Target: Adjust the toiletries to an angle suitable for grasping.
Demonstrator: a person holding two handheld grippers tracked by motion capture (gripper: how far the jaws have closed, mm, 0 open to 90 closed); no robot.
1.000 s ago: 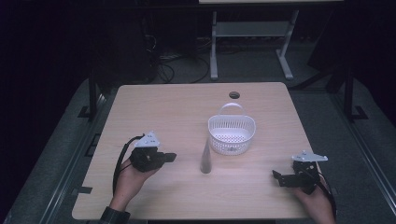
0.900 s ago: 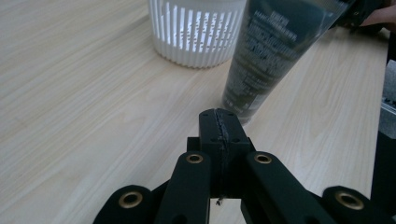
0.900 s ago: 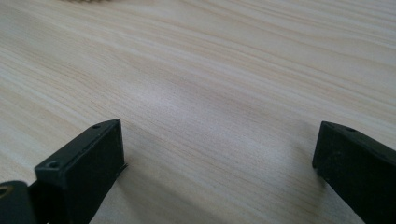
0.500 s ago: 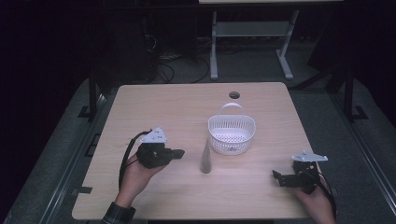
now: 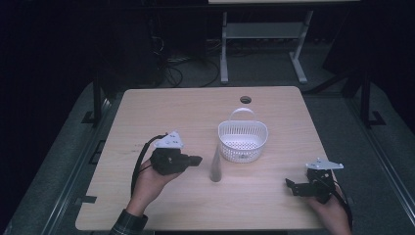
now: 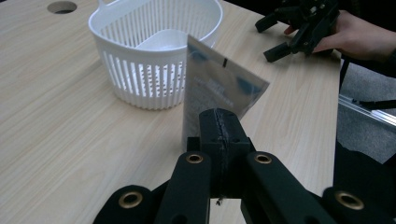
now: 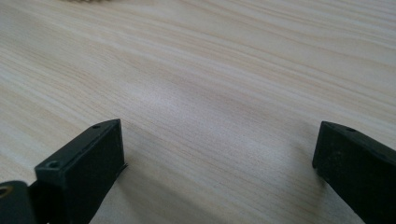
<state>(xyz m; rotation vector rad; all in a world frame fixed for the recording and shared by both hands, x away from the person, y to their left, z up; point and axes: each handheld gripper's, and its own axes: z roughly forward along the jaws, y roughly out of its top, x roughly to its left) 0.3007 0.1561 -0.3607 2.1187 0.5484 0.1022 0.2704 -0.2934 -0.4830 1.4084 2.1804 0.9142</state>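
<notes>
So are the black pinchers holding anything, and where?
No. The left gripper is shut on nothing; the silver pouch stands beyond its tips, by the white basket. The right gripper is open over bare table.

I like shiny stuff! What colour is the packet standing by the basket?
Silvery grey packet, best seen in the left gripper view.

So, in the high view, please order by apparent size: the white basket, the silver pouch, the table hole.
1. White basket
2. Silver pouch, seen edge-on, so it looks thin
3. Table hole
</notes>
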